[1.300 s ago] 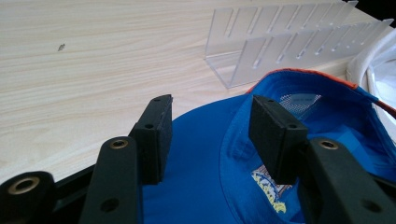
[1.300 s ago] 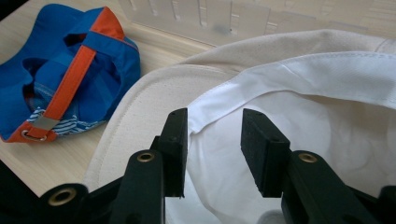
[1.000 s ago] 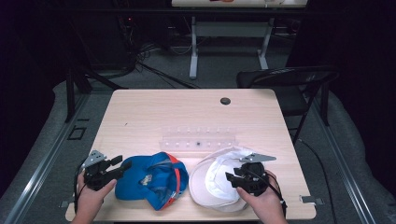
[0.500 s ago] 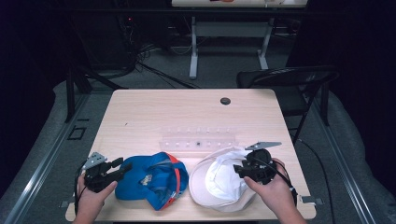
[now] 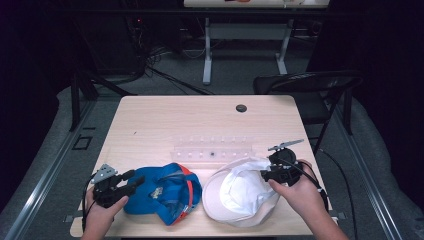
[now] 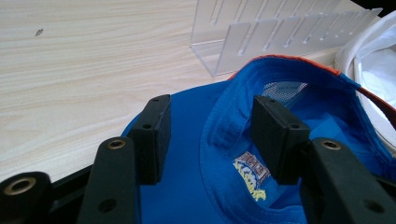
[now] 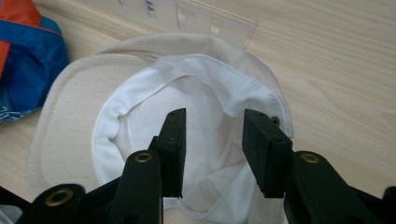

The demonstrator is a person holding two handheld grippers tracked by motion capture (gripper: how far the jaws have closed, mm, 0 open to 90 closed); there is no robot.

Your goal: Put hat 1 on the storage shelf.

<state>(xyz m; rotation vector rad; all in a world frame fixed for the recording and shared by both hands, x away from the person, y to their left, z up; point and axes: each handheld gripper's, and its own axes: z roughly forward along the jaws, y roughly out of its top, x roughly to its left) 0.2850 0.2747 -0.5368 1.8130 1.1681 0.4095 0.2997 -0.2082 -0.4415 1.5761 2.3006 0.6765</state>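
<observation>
Currently the left gripper (image 6: 210,140) stands released, its jaws having just opened further, straddling the blue cap (image 6: 299,107) rim at the table's near left. The right gripper (image 7: 212,149), also released, hovers over the white hat (image 7: 154,88), near right. Risk: closing may catch one fabric layer, collapsing the crown. The left gripper view reveals the clear slotted rack (image 6: 280,32) just beyond the cap; from the high view it is faint.

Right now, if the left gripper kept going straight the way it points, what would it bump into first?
Probably the upturned blue fabric cap: the left gripper straddles its rim with open fingers, so the rim comes first.

No legible text or labels
</observation>
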